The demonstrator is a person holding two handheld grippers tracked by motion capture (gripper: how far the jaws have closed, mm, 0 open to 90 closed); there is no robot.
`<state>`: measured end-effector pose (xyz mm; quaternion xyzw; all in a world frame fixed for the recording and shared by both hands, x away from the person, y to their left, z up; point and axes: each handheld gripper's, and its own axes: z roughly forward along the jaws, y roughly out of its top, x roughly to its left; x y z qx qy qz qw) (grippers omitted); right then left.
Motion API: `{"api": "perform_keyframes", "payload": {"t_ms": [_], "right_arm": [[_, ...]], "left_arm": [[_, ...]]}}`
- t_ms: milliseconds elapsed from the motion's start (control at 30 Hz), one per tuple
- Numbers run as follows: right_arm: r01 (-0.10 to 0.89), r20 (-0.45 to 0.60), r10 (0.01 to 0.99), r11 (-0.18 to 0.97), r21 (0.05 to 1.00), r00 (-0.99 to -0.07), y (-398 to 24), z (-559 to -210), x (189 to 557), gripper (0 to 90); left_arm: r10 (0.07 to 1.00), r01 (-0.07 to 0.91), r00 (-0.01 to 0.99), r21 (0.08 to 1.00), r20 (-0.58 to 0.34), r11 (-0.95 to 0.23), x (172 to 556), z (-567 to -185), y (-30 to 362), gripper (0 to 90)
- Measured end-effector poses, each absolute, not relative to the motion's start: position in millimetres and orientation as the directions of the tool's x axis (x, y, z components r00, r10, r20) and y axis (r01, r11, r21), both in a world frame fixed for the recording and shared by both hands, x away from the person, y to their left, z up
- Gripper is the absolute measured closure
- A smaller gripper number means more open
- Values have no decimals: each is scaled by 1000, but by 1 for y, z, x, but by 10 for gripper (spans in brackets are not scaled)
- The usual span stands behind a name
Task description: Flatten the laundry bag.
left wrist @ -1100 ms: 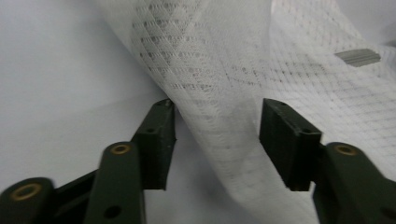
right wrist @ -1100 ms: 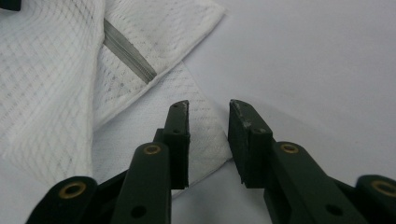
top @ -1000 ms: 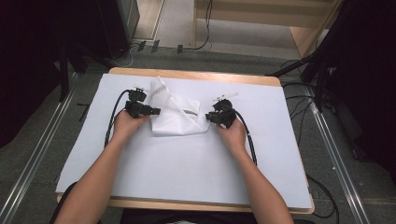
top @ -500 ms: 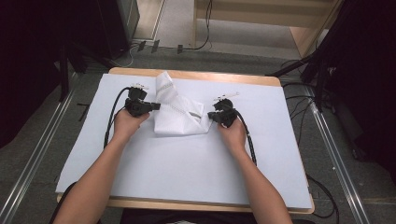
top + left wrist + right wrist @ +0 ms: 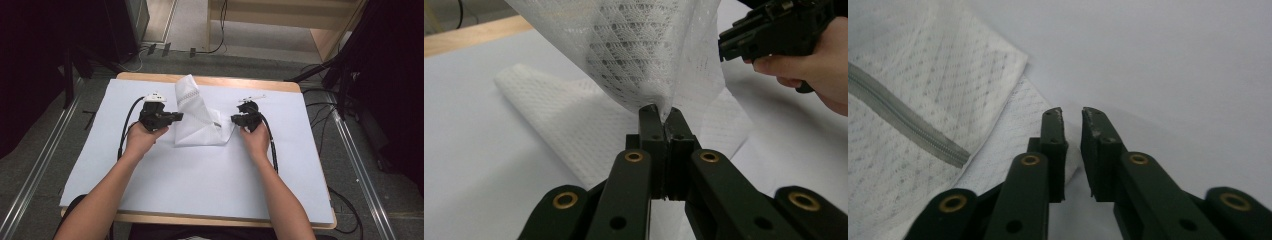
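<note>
My left gripper pinches the mesh bag, right gripper just opening with nothing between, so I should lift slowly, keeping tension.

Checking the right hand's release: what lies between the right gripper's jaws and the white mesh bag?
Nothing. In the right gripper view the right gripper stands slightly open, empty, over the mesh bag edge.

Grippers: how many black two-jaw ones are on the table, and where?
2. The left black two-jaw gripper is clamped on the white mesh zip bag's left side; the right black two-jaw gripper sits at its right edge, jaws slightly apart.
</note>
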<state>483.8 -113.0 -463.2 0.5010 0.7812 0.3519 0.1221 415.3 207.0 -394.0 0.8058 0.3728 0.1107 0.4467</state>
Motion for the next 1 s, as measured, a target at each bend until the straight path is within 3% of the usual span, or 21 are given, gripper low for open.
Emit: {"api": "perform_keyframes", "payload": {"t_ms": [300,700,1000], "right_arm": [[692,227,854,193,696,-467,-158,-437,450,728],[626,218,786,257,736,-579,-158,-432,408,670],[631,220,792,250,735,-570,-167,-432,397,671]], "left_arm": [[632,485,761,776,-148,-403,387,-394,187,899],[589,512,784,739,-196,-437,365,-406,185,881],[565,537,792,704,-231,-465,354,-412,184,811]]}}
